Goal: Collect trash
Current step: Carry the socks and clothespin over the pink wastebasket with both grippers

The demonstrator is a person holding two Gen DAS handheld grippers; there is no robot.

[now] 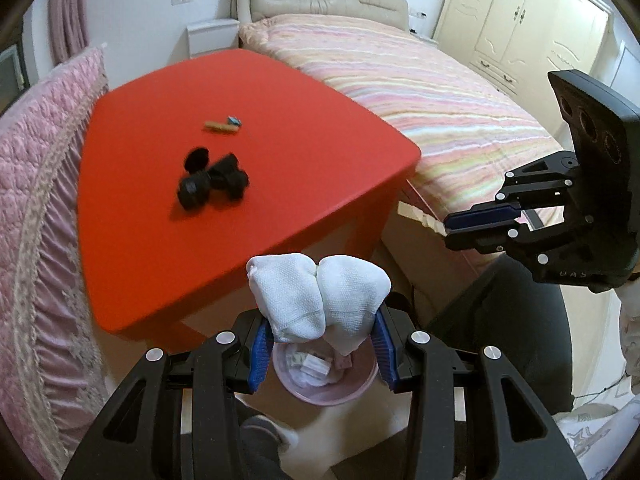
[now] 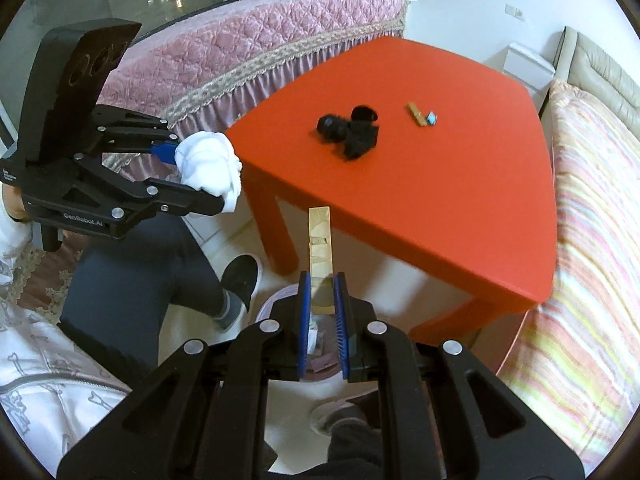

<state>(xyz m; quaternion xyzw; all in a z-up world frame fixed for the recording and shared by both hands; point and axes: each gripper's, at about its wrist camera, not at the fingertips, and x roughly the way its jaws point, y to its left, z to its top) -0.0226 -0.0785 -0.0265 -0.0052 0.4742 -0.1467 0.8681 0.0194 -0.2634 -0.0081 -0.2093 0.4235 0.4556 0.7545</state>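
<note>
The person is sitting by the red desk with both tools out over a small pink bin on the floor between the shoes. The left tongs are clenching a wadded white cloth or tissue, bulging out above the pads, and from the left wrist view it is hanging almost directly above the bin's mouth, where scraps are already lying. The right tongs are pinching a flat tan strip, likely a wrapper or card, by its lower end, jaws nearly touching, also over the bin's rim. More trash is waiting on the desk: a black crumpled lump, a small brown stick and a blue scrap beside it. What worries me is the drop. The bin looks narrow and both tools are crowding it, so the bulky wad could catch the rim and be tumbling onto the floor, or the light strip could flutter sideways once released. The tools could also be knocking each other.
</note>
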